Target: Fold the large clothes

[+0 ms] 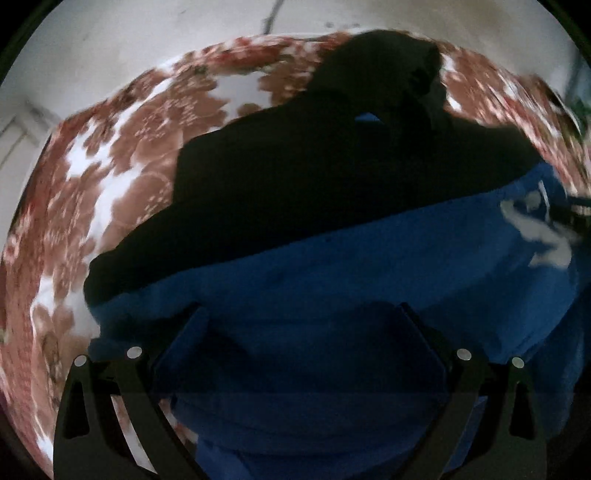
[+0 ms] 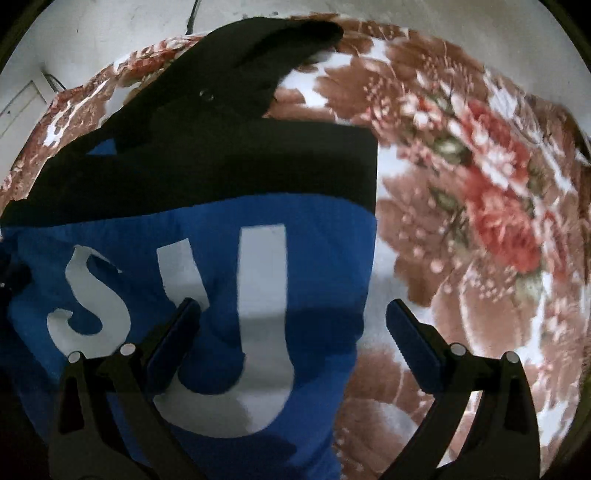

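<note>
A large hooded garment lies on a floral bedspread (image 1: 110,177). Its upper part and hood are black (image 1: 295,177) and its lower part is blue (image 1: 332,280), with big white letters (image 2: 258,314) on the blue in the right wrist view. My left gripper (image 1: 301,314) is open and empty, low over the blue cloth. My right gripper (image 2: 291,310) is open and empty over the garment's right edge; its left finger (image 2: 177,332) is over the blue cloth (image 2: 314,258) and its right finger (image 2: 410,339) is over the bedspread (image 2: 461,221).
The bedspread is white with brown and red flowers and reaches out on all sides of the garment. A pale wall (image 1: 129,37) with a dark cable (image 1: 271,16) stands behind the bed. The black hood (image 2: 266,48) lies toward the far edge.
</note>
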A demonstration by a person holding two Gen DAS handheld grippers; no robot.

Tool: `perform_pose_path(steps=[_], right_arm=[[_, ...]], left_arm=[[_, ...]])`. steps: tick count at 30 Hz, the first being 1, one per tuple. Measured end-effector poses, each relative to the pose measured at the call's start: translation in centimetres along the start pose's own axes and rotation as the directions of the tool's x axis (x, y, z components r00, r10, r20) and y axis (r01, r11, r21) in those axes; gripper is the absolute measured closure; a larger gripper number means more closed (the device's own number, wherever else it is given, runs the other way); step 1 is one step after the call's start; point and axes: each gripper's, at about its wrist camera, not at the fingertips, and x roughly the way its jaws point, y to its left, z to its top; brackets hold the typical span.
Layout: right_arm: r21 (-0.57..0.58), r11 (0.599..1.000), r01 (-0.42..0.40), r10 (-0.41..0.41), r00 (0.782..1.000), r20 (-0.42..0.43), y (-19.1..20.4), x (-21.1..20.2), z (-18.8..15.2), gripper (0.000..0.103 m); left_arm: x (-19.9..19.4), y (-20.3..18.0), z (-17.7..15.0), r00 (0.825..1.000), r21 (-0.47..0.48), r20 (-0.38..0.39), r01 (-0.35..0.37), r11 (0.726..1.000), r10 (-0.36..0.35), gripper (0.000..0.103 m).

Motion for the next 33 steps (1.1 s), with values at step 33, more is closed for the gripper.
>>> perform_pose_path(steps=[33], right_arm=[[0.08, 0.978, -0.194, 0.181, 0.972, 0.152, -2.4, 3.3, 21.7, 0.005]], left_arm=[[7.4, 0.7, 25.7, 0.973, 0.105, 0.077, 0.209, 0.972, -0.217, 0.006]])
